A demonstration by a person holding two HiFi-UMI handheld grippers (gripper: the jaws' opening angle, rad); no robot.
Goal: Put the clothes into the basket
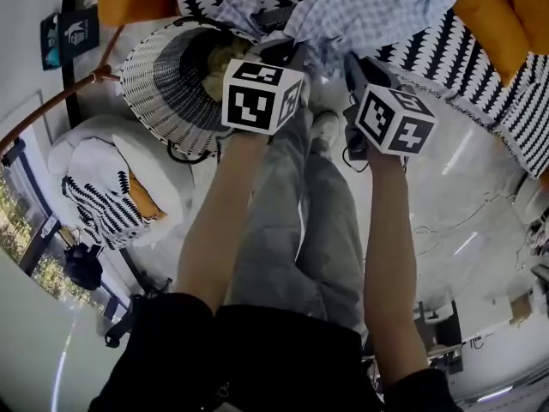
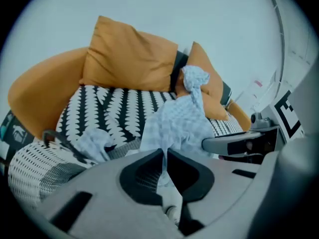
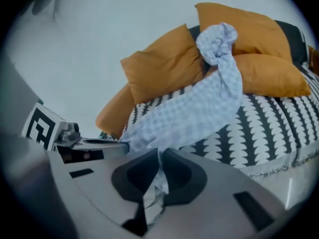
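Observation:
A pale blue checked garment (image 1: 377, 7) stretches over the black-and-white patterned sofa seat (image 1: 446, 41), lifted at its near edge. My left gripper (image 2: 164, 159) is shut on a fold of this garment (image 2: 179, 121). My right gripper (image 3: 158, 158) is likewise shut on the garment's (image 3: 199, 108) edge, and its far end is bunched against the orange cushions (image 3: 259, 49). The woven white basket (image 1: 171, 75) stands on the floor to the left of both grippers (image 1: 283, 58), with light-coloured cloth inside it. Another piece of the checked cloth (image 2: 94, 143) hangs by the basket rim (image 2: 30, 168).
Orange cushions (image 2: 129, 59) line the sofa back. A white pouf with a patterned throw (image 1: 107, 187) sits on the floor at the left. The person's legs (image 1: 292, 230) stand right under the grippers. Cables (image 1: 446, 221) lie on the glossy floor at the right.

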